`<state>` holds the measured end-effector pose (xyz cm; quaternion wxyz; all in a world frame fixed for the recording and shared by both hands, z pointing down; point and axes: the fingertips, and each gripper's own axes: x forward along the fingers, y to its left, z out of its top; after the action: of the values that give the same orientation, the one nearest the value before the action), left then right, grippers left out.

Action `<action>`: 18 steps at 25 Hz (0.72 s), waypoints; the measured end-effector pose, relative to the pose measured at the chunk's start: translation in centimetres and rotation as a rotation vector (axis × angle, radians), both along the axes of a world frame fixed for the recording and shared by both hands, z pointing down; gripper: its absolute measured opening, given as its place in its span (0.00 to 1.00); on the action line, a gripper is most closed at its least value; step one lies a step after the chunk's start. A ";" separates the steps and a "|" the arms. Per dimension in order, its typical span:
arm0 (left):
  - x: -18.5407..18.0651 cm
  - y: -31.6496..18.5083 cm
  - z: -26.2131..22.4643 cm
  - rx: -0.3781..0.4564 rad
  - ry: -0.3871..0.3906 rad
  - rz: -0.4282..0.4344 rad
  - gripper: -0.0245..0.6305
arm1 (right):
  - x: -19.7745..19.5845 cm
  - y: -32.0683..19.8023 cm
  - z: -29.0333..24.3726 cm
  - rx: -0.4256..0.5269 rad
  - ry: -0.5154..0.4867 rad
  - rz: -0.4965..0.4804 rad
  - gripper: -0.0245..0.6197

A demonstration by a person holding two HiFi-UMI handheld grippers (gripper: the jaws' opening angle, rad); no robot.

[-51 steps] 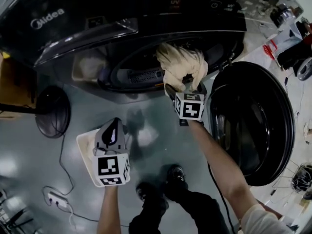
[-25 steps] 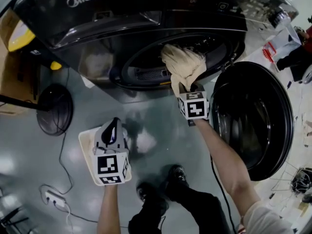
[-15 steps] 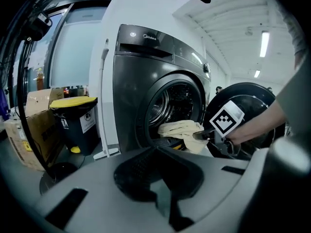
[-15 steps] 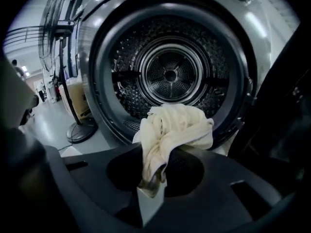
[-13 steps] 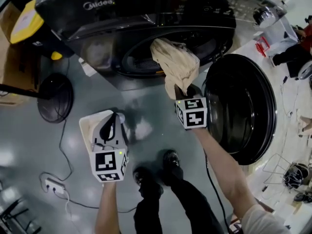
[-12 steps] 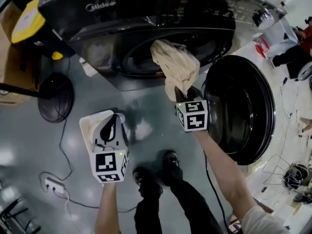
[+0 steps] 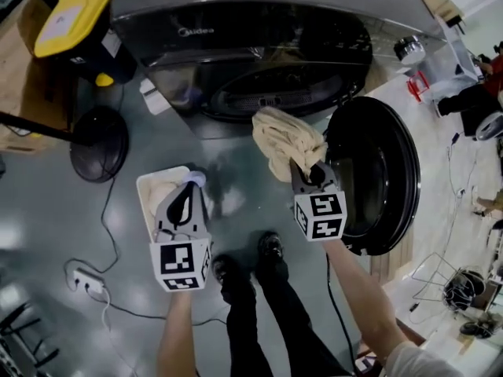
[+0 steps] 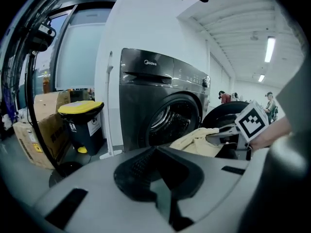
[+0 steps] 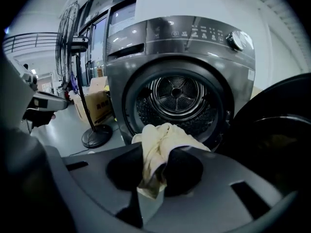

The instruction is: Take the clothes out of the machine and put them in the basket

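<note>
Head view, with both gripper views. The right gripper [image 7: 306,171] has its jaws clamped on a cream cloth [image 7: 283,140]. The cloth is bunched above the jaws, and a short end hangs below them in the right gripper view. It is clear of the washer [image 7: 259,38] and hangs in the air before the open drum [image 9: 177,98], just beside the door [image 7: 377,171]. The door is swung fully open to the right in the head view. In the right gripper view the drum's back wall and inner rim show behind the cloth.

The left gripper [image 7: 187,191] has its jaws together with nothing between them. In the head view it is over a white basket [image 7: 149,187], which stands on the grey floor [image 7: 259,210] well apart from the cloth. Something pale lies inside the basket; what it is cannot be told. The left gripper view takes in the washer front, the right gripper with its marker cube, and the cloth.

A fan base [image 7: 98,144] stands on the floor to the left. Beside the washer's left corner is a bin [image 7: 75,22] with a yellow lid. The person's shoes [image 7: 244,265] are between the two arms.
</note>
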<state>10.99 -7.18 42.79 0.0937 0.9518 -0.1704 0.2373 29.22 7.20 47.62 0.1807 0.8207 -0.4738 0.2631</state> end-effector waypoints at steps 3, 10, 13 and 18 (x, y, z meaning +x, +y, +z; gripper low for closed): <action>-1.3 -1.0 -1.9 0.016 0.006 -0.025 0.07 | -1.9 0.3 -1.4 -0.007 -0.006 -0.025 0.17; -6.1 -3.2 -2.6 0.028 -0.005 -0.140 0.07 | -8.1 -1.1 -3.2 -0.002 0.008 -0.181 0.17; -8.5 -3.2 -1.4 0.017 -0.025 -0.175 0.07 | -10.7 -2.3 -3.3 0.007 0.024 -0.255 0.17; -14.0 -3.2 2.2 -0.021 -0.052 -0.273 0.07 | -15.2 -5.5 -2.6 0.026 0.027 -0.372 0.17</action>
<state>-3.04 -10.34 44.98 0.1307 0.9123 -0.2981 0.2486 13.98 1.66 45.05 0.2216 0.7247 -0.6184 0.2081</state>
